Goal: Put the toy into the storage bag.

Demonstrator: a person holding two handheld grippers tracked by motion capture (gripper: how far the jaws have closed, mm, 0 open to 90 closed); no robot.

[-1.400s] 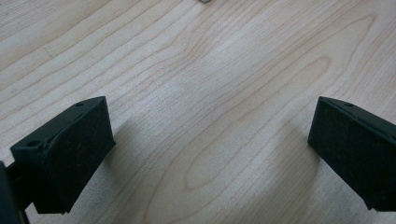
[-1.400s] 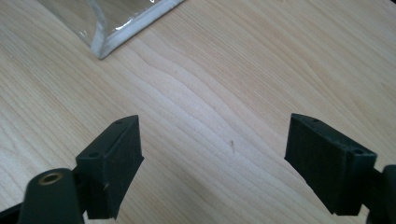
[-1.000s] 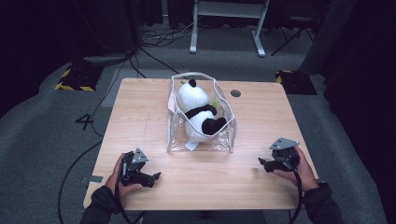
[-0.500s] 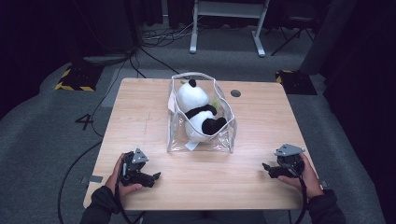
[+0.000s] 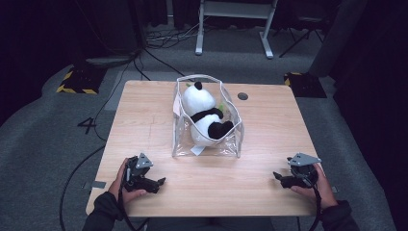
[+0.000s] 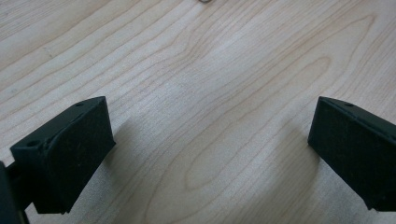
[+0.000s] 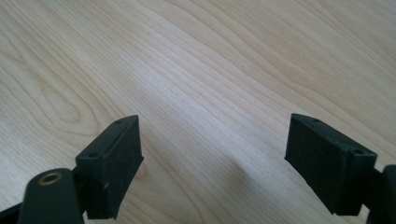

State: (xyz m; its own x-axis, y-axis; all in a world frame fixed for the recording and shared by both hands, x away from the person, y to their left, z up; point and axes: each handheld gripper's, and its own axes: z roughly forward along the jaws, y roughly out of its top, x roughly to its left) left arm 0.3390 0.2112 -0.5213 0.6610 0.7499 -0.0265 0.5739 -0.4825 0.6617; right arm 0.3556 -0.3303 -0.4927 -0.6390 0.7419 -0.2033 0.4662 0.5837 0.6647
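Left tongs [image 5: 161,182] low, agape | right tongs [image 5: 276,176] low, agape

A soft black and white panda [image 5: 204,115] lies on its back inside a clear bag [image 5: 231,144] with an open top. The bag stands in the middle of the table, toward the far edge

The left gripper [image 6: 205,163] stood low over the light wooden tabletop [image 6: 210,70], its two black jaws set wide apart. Nothing lay between them except bare wood grain and their shadows.
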